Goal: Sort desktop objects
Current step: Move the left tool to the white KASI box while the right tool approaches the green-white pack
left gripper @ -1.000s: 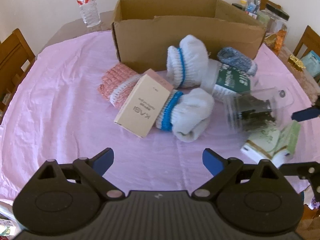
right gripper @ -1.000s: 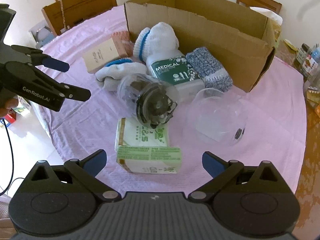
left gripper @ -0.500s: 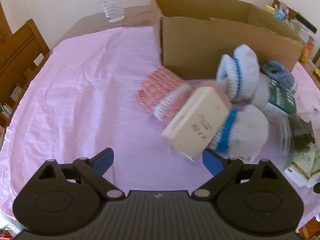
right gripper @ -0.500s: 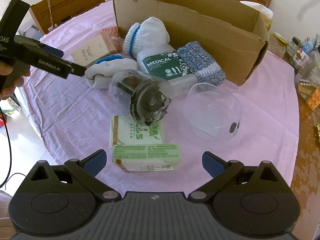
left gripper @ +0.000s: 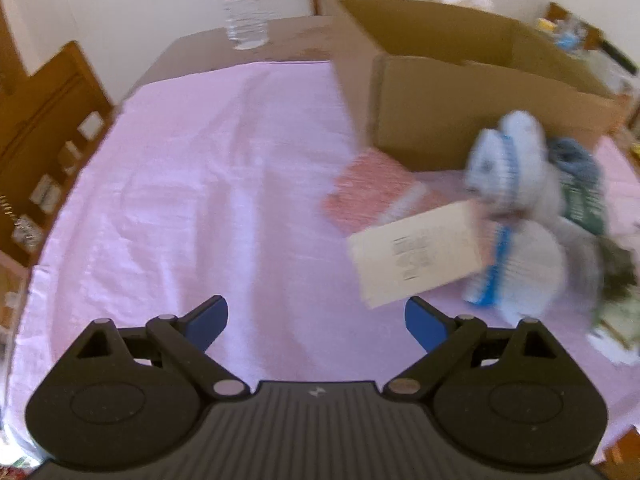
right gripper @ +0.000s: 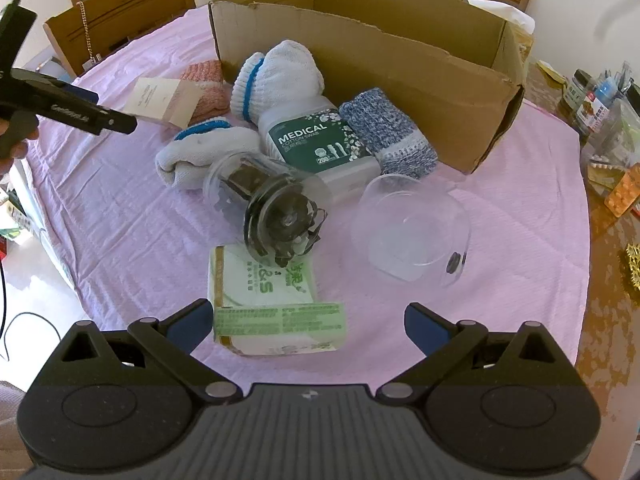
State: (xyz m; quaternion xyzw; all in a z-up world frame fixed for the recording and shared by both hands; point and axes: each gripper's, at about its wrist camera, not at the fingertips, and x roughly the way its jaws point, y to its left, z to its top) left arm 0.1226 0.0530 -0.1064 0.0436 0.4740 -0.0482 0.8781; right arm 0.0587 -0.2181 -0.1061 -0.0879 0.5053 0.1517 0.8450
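Observation:
An open cardboard box (right gripper: 400, 76) (left gripper: 460, 92) stands on the pink tablecloth. In front of it lie a beige carton (left gripper: 416, 256) (right gripper: 160, 100), a pink sock (left gripper: 368, 192) (right gripper: 204, 80), white socks with blue bands (right gripper: 280, 76) (left gripper: 520, 268), a blue sock (right gripper: 388, 132), a cotton-swab tub (right gripper: 316, 148), a clear jar (right gripper: 268, 204), a clear dome lid (right gripper: 412, 228) and a tissue pack (right gripper: 272, 304). My left gripper (left gripper: 316, 320) is open and empty, left of the carton. My right gripper (right gripper: 306, 324) is open and empty over the tissue pack.
A water bottle (left gripper: 242, 4) stands at the table's far edge. Wooden chairs (left gripper: 44, 120) (right gripper: 120, 4) surround the table. Bottles and pill packs (right gripper: 600, 120) crowd the right side. Bare tablecloth (left gripper: 192, 200) spreads left of the objects.
My left gripper has swung left, so the pile now sits at the right of its view. My right gripper has edged closer to the tissue pack. Both stay open.

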